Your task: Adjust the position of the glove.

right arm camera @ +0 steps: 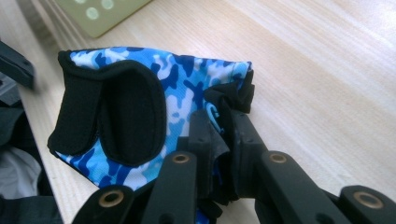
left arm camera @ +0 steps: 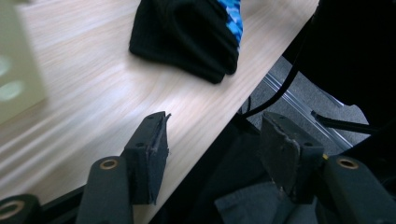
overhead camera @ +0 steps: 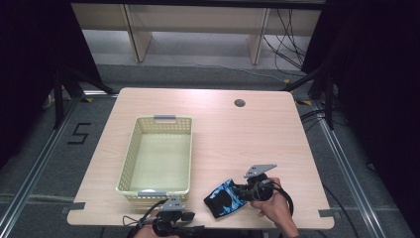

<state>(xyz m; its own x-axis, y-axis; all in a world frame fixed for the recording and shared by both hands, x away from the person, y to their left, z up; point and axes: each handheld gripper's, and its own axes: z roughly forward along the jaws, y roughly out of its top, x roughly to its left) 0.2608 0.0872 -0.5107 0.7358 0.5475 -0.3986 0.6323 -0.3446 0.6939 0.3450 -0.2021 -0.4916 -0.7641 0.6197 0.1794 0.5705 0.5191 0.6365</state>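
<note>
A blue camouflage glove with black trim lies on the table's near edge, to the right of the basket. My right gripper comes at it from the right and is shut on its right end. In the right gripper view the jaws pinch the bunched fabric of the glove, whose black strap faces up. My left gripper hangs at the table's front edge, left of the glove. Its jaws stand open with nothing between them, and the glove lies ahead of them, apart.
A pale yellow perforated basket stands empty at the table's left middle, with its corner in the gripper views. A round cable hole sits near the far edge. Dark floor and cables lie beyond the front edge.
</note>
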